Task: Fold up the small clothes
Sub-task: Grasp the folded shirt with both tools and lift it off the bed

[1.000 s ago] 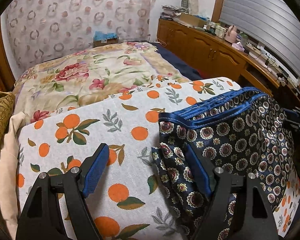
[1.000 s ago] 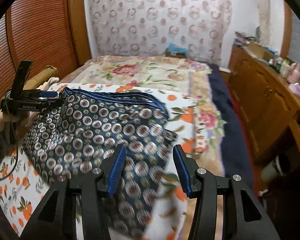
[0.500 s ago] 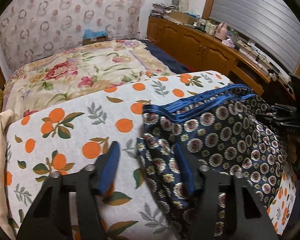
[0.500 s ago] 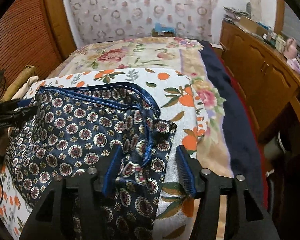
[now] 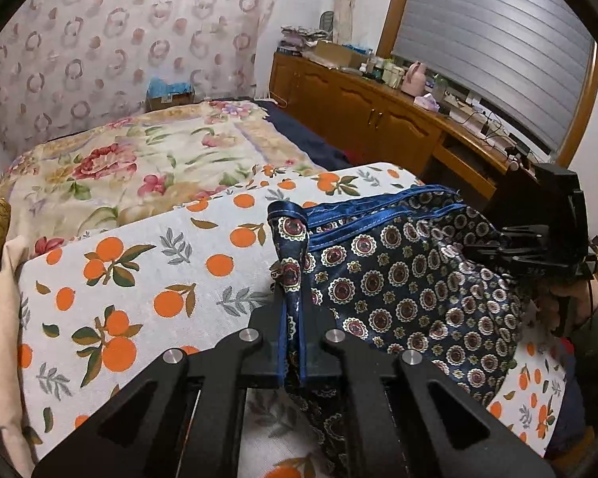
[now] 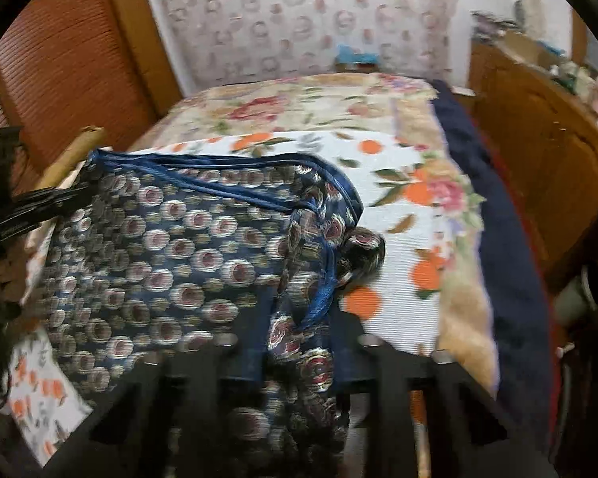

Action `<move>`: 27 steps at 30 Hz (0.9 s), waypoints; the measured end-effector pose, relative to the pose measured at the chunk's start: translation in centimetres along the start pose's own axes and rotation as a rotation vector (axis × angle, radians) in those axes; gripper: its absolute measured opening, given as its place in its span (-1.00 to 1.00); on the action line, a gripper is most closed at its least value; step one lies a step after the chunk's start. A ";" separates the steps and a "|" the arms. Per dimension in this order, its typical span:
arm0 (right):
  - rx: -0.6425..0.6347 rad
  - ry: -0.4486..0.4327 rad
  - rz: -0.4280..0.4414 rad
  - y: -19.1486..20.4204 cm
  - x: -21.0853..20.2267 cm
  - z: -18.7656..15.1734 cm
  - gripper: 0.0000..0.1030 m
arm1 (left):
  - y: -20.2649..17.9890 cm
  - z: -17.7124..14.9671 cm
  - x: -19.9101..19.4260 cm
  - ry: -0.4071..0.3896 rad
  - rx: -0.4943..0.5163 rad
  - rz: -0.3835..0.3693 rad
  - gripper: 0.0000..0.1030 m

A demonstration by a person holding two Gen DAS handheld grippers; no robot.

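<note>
- Left gripper (image 5: 293,338): its jaws, apart half a second ago, are now clamped on the near left corner of the dark blue satin garment with medallion print and bright blue trim (image 5: 398,279); a pinched strip of cloth stands up between them.
- Right gripper (image 6: 299,342): likewise closed since the earlier frames, jaws together on a bunched fold at the garment's right edge. The right wrist view is blurred, so grip depth cannot be judged.
- Assessment: both corners are secured; the grasp step appears complete and a lift or fold-over looks next.
- Garment position: it lies on the white cloth printed with oranges and leaves (image 5: 139,279), spread between the two grippers, trimmed waistband on the far side.
- Edges: the printed cloth ends just right of the right gripper, with the navy strip of bedding (image 6: 510,279) falling away beyond; a drop hazard.
- Open room: the floral bedspread (image 5: 139,167) beyond the garment is unobstructed up to the wall.
- Wooden sideboard (image 5: 378,119) stands well apart, on the right.
</note>
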State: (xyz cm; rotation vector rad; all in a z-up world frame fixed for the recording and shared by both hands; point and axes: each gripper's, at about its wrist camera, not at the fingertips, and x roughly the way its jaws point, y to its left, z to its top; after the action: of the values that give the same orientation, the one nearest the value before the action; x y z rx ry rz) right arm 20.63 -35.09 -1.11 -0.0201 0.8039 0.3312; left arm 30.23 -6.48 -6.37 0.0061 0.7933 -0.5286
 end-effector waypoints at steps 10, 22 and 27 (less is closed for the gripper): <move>-0.085 -0.211 -0.020 3.5 -5.1 1.8 -0.85 | 0.3 -0.6 -6.7 -0.167 -0.055 -0.002 -0.90; -0.311 -0.380 0.102 14.8 -6.7 9.9 -0.86 | 5.8 -3.9 -19.6 -0.403 -0.164 0.177 -0.91; -0.445 -0.410 0.167 20.5 -4.8 14.8 -0.86 | 9.2 -6.1 -23.4 -0.471 -0.242 0.298 -0.91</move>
State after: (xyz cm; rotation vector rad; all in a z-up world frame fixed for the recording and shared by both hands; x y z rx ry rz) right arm 21.77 -14.88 14.78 -0.2942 0.3144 0.6448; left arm 16.71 13.24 3.48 -0.2138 0.3794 -0.1360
